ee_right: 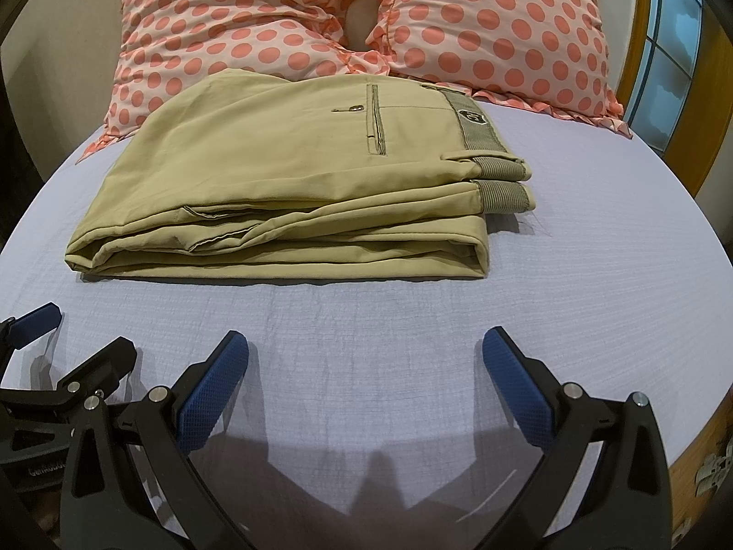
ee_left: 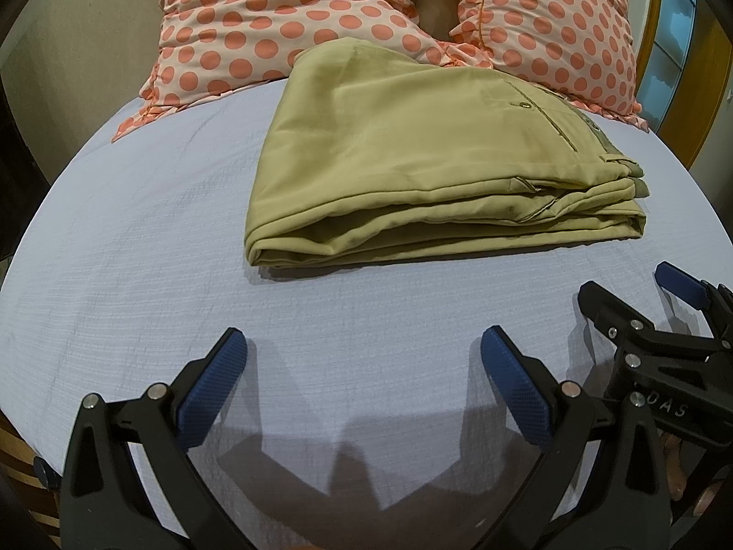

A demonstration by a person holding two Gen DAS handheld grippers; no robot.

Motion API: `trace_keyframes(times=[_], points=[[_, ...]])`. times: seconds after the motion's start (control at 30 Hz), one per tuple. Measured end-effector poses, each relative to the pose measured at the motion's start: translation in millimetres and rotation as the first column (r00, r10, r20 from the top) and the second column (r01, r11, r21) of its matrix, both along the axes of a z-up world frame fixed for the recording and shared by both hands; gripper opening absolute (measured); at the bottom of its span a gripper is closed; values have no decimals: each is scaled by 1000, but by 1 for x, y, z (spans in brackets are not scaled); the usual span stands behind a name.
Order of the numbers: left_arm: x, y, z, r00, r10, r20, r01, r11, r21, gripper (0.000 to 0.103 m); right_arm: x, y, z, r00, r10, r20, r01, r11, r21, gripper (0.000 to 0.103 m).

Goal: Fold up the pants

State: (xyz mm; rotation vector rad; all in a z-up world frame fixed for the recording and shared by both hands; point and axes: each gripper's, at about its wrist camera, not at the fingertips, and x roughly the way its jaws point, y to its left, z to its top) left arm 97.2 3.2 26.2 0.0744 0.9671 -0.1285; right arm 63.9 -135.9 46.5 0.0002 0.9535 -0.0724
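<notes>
The khaki pants [ee_left: 412, 160] lie folded in a compact stack on the pale blue bed sheet [ee_left: 137, 252], waistband to the right. They also show in the right wrist view [ee_right: 284, 174]. My left gripper [ee_left: 364, 357] is open and empty, just above the sheet, short of the pants' near edge. My right gripper [ee_right: 366, 357] is open and empty, also short of the near edge. The right gripper shows at the right of the left wrist view [ee_left: 641, 302], and the left gripper at the left of the right wrist view [ee_right: 68, 334].
Two pink pillows with orange dots [ee_left: 284, 23] [ee_right: 495, 27] lie behind the pants at the head of the bed. A wooden frame with glass panes [ee_right: 664, 59] stands at the right. The sheet's near edge [ee_right: 632, 435] drops off at the lower right.
</notes>
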Motion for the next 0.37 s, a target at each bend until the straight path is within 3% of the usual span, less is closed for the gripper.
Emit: trace_keyframes(times=[0.37], points=[[2,-2,3,1000,0,-11,0,1000,3,101,0,-2,0,1000,-1,-1,1,1000,0,102]])
